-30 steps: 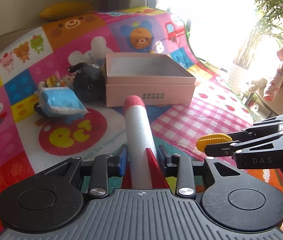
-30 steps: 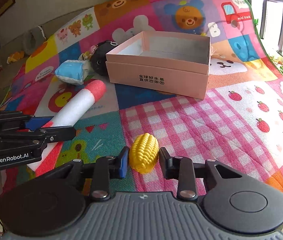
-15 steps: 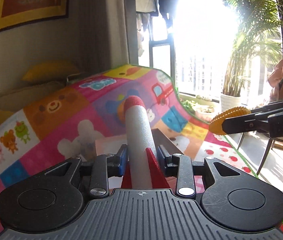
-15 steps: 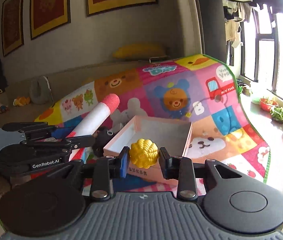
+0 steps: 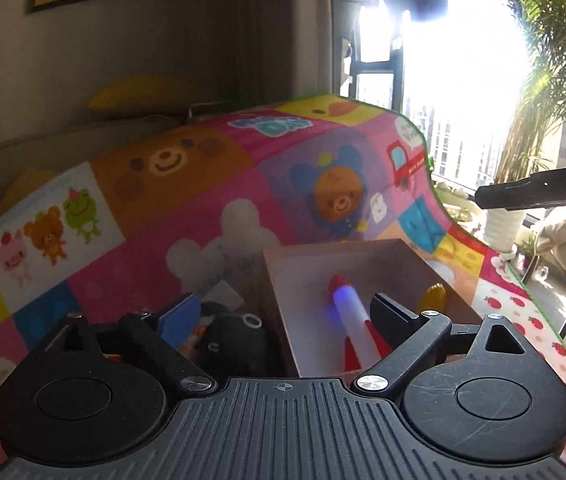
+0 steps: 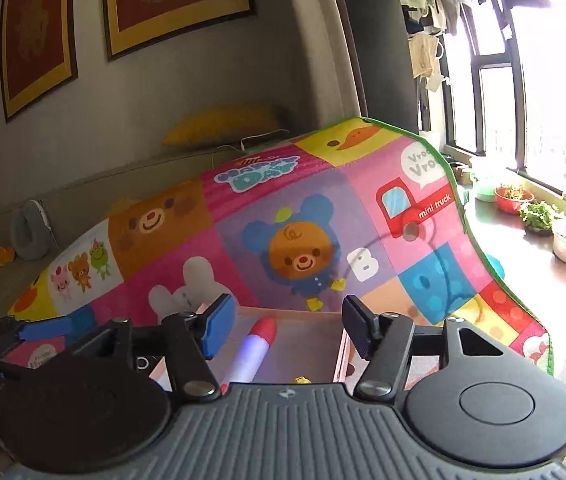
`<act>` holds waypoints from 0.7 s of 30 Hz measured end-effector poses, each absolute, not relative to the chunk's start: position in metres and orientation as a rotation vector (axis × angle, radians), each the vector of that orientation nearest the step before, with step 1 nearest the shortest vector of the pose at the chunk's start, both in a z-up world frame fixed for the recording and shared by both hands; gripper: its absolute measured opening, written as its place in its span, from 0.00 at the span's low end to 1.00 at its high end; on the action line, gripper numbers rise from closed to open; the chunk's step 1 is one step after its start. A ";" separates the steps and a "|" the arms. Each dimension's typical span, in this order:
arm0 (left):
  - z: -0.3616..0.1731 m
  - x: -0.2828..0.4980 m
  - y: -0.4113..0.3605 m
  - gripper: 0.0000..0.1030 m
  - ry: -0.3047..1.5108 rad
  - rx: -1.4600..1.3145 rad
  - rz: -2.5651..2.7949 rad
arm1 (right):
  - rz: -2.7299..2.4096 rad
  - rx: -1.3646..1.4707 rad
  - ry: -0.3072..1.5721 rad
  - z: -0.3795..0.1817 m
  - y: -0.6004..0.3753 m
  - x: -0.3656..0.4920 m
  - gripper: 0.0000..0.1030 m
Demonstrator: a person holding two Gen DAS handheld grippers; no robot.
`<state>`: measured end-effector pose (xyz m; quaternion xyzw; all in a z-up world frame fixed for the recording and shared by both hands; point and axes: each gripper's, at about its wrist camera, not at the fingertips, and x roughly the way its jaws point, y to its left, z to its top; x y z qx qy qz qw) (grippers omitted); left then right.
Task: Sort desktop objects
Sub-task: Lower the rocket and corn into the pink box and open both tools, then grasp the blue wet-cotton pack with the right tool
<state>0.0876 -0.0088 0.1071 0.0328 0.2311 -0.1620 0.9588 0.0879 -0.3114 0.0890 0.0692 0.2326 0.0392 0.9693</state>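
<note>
The pink box stands on the play mat, below both grippers. A white foam rocket with a red tip lies inside it, blurred, and a yellow toy corn sits by the box's right wall. My left gripper hangs over the box's left edge, its jaws opening wide with nothing between the pads. My right gripper is above the box, its jaws opening and empty. Below it are the rocket and a bit of the corn.
A black plush toy lies just left of the box. The mat curves up at the back against a ledge with a yellow cushion. Plant bowls line the window sill on the right. A palm stands by the window.
Both grippers rose and moved over the box. The left let go of the rocket and the right let go of the corn; both toys now lie in the box.
</note>
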 end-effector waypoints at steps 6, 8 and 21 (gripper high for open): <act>0.051 0.038 0.027 0.99 0.575 0.079 -0.184 | 0.099 -0.015 0.496 0.062 -0.261 0.067 0.66; 0.037 0.027 0.042 0.99 0.592 0.073 -0.131 | 0.136 -0.108 0.482 0.055 -0.231 0.057 0.68; 0.019 -0.011 0.152 1.00 0.573 -0.237 0.221 | 0.471 -0.398 0.515 0.000 -0.051 0.053 0.71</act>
